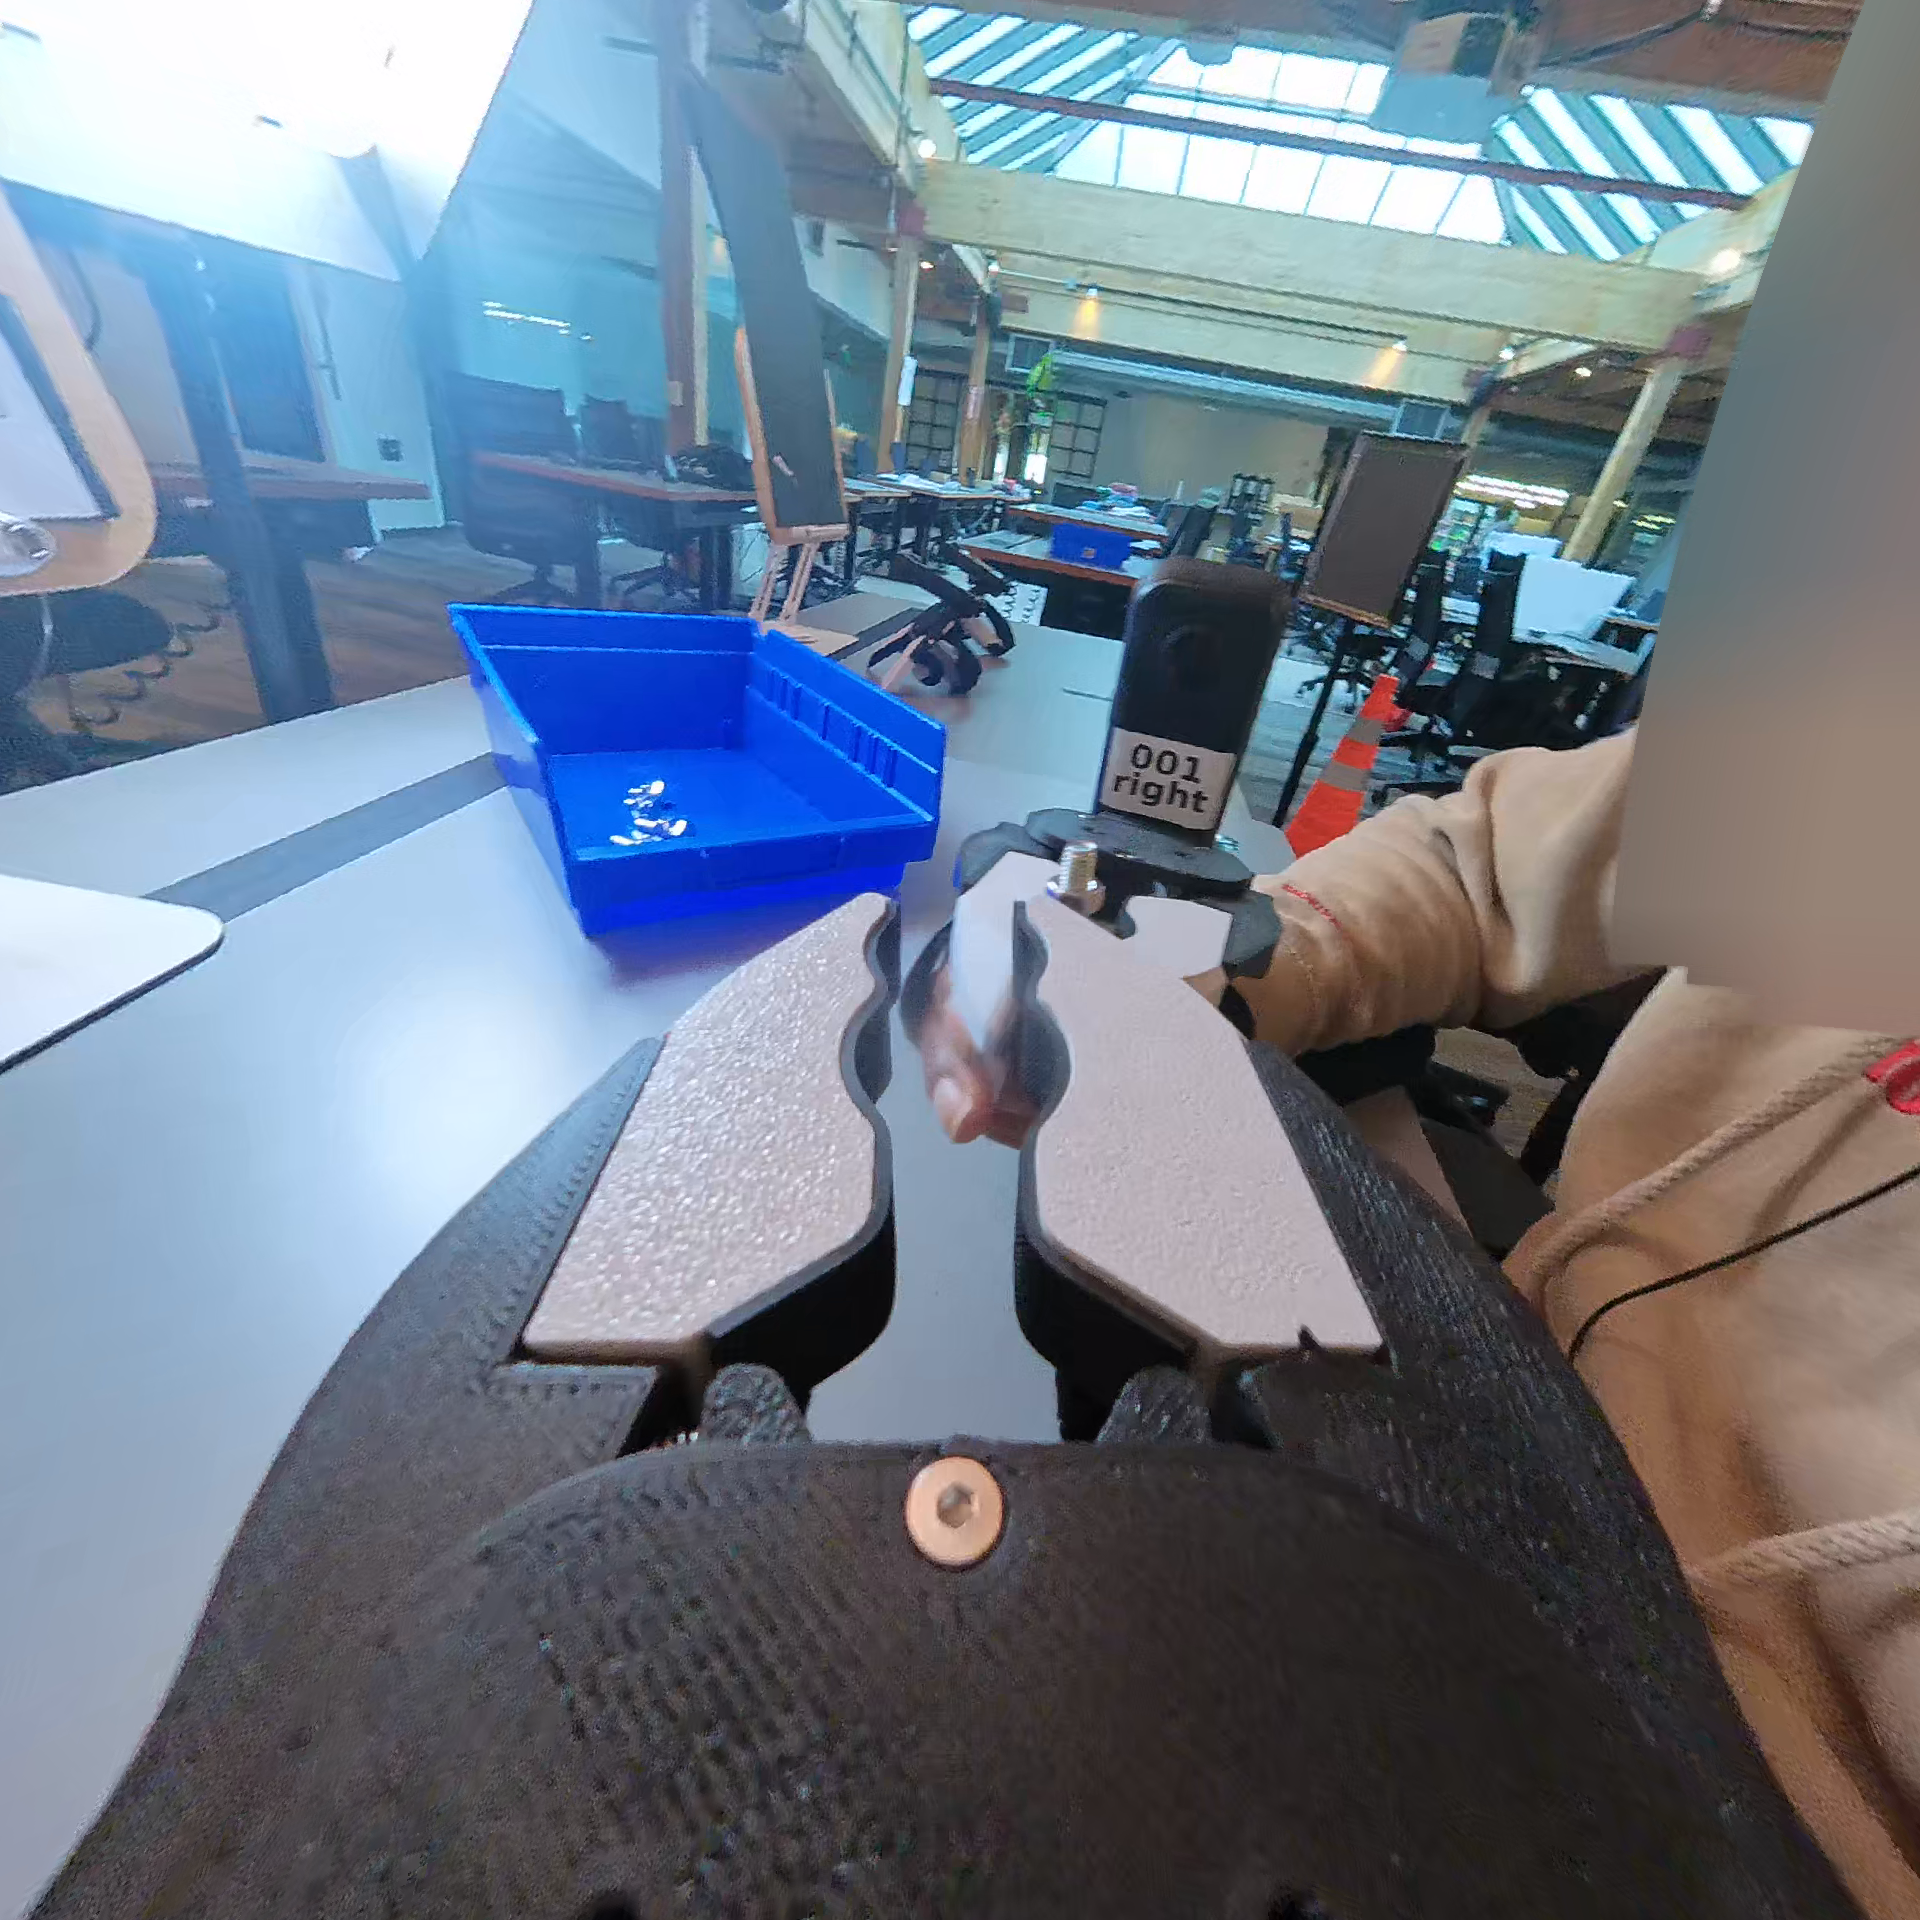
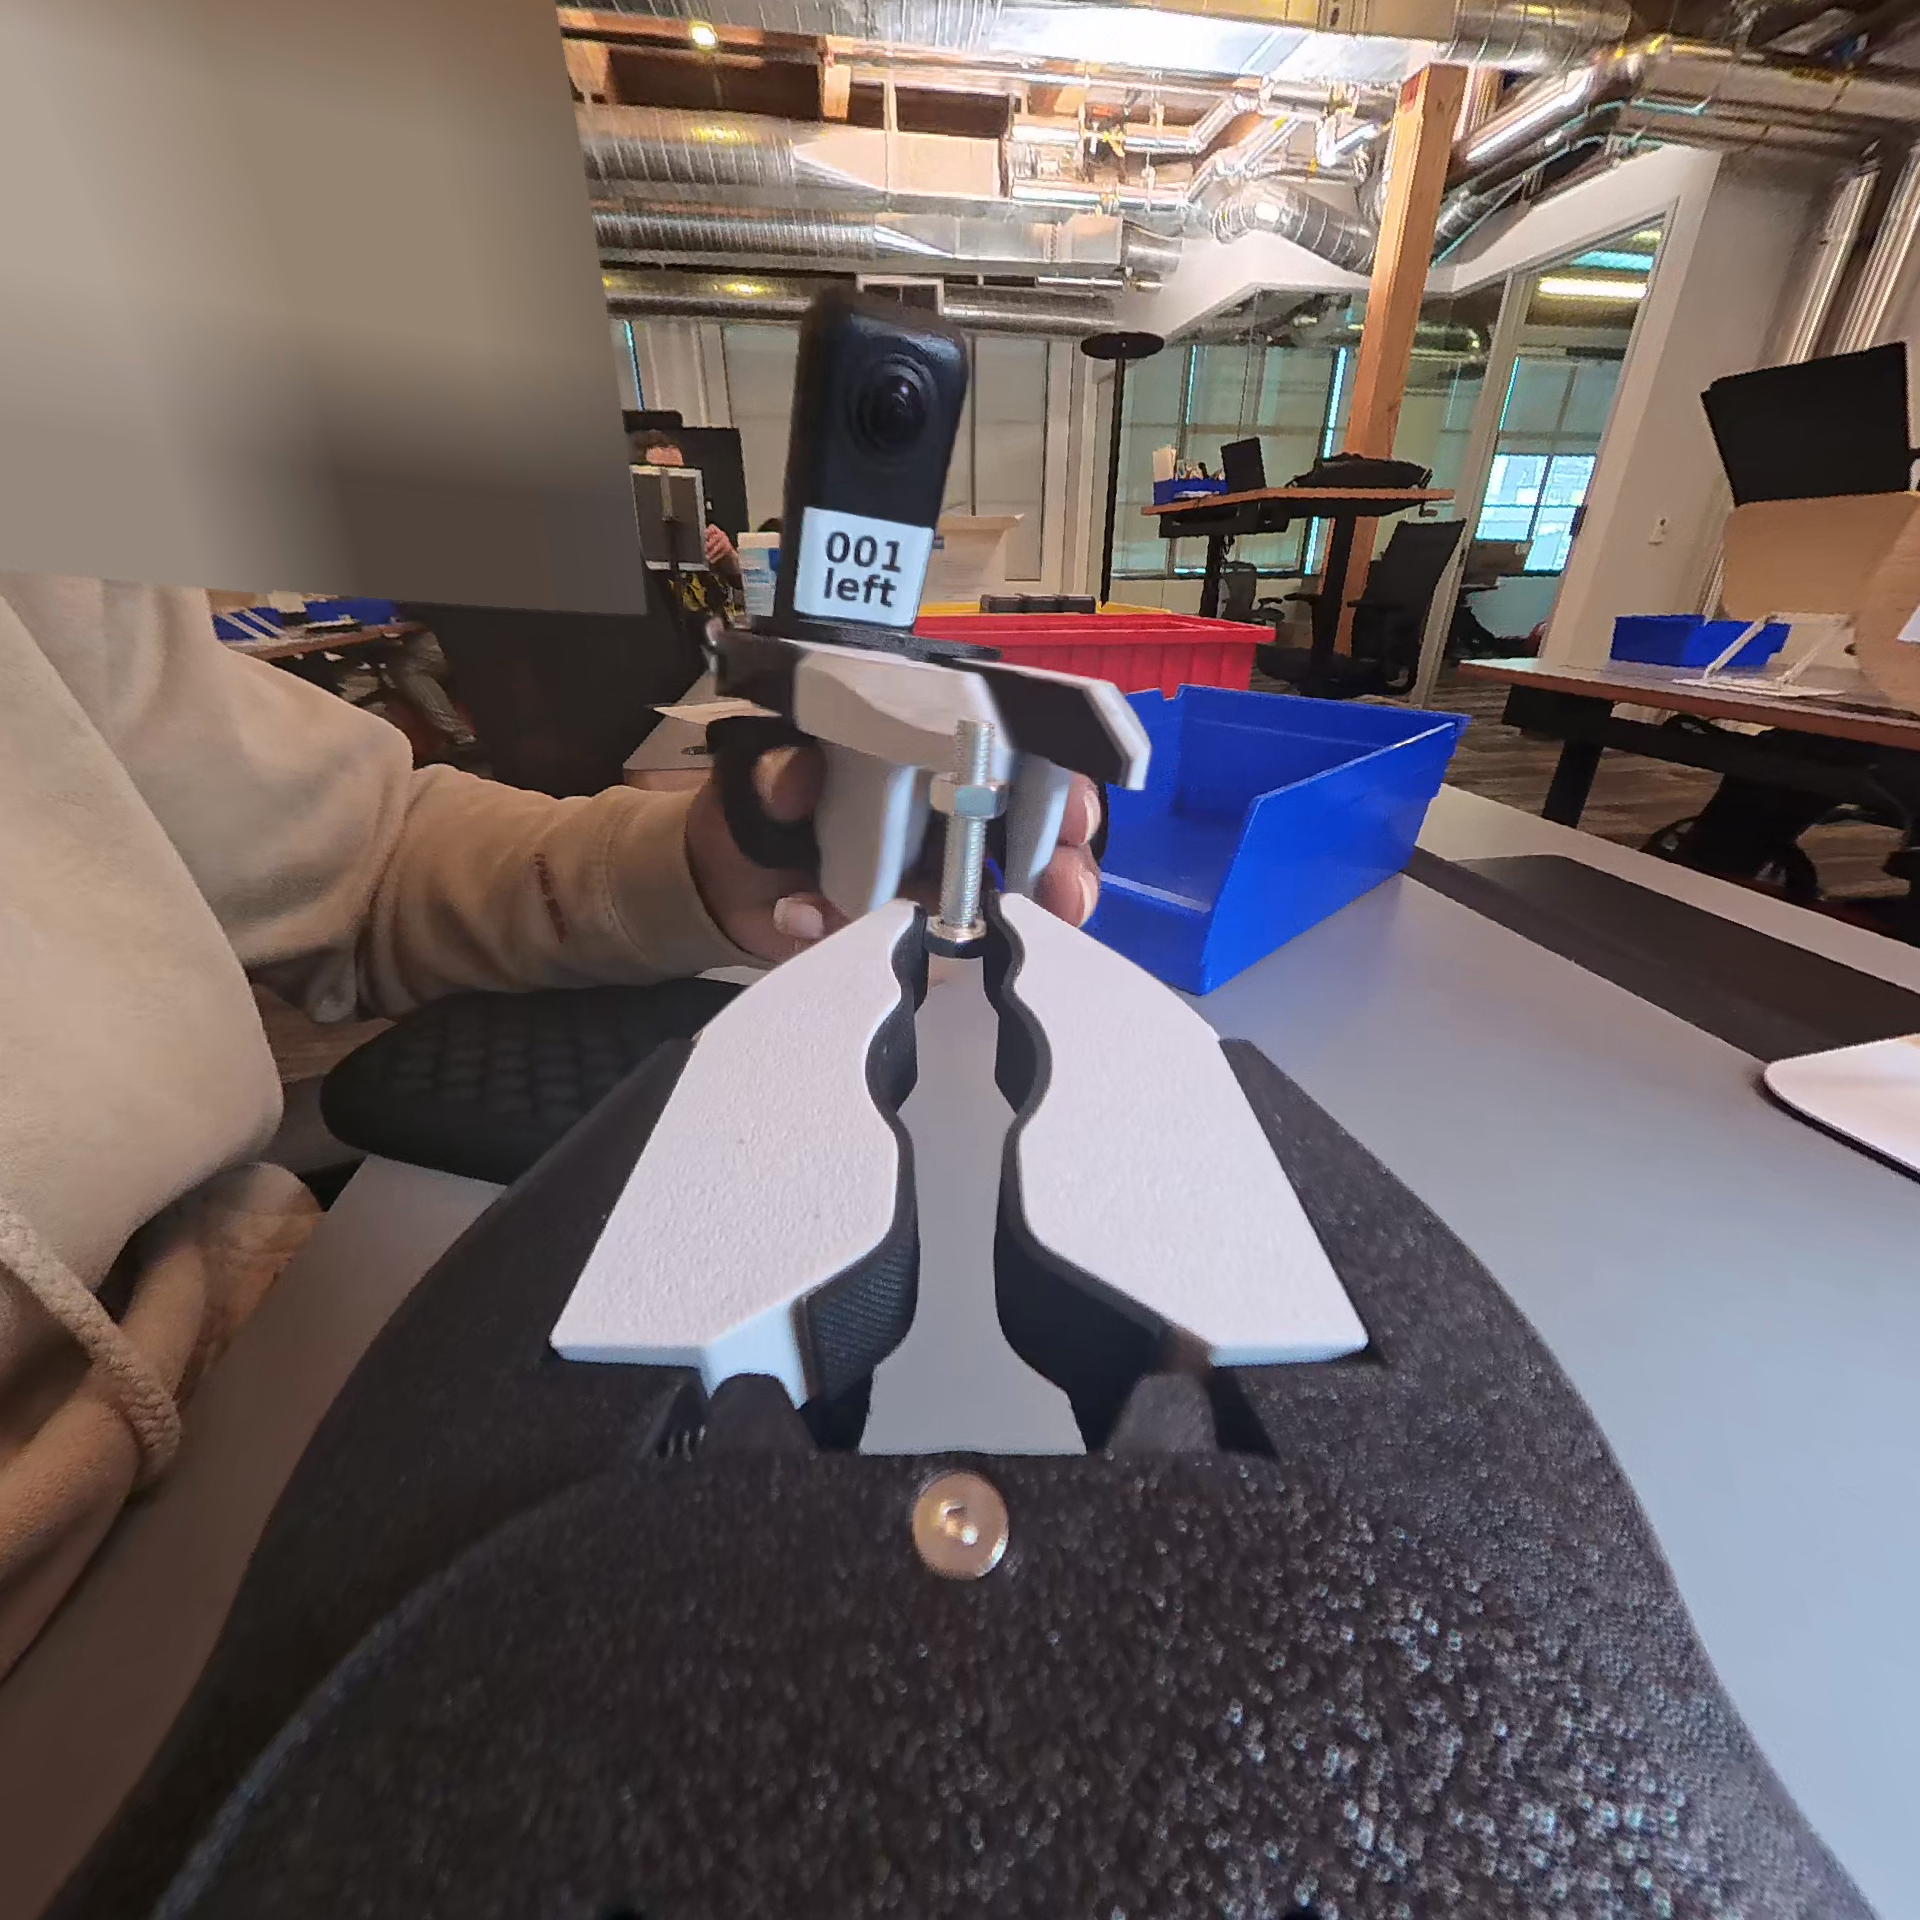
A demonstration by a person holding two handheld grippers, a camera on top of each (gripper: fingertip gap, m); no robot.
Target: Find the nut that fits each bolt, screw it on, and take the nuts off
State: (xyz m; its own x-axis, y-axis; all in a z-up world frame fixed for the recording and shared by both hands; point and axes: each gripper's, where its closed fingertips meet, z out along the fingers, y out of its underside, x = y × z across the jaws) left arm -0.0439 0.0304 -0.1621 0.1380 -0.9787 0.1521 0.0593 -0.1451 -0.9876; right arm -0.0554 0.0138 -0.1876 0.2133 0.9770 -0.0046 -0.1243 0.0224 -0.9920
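Right tongs (image 2: 958,940) pinch upright bolt (image 2: 964,831); left tongs (image 2: 966,805) grip its nut (image 2: 977,802).

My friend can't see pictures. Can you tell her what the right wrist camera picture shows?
The right hand-held gripper pinches the bottom of an upright bolt with a nut threaded partway up. The left hand-held gripper faces it from behind, and a blue bin sits on the grey table.

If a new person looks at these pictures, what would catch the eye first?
Probably the bolt, standing upright in the right wrist view, its lower end clamped at the tips of the right tool, with a nut partway up its thread. Next comes the bright blue bin on the grey table, holding a few small metal parts.
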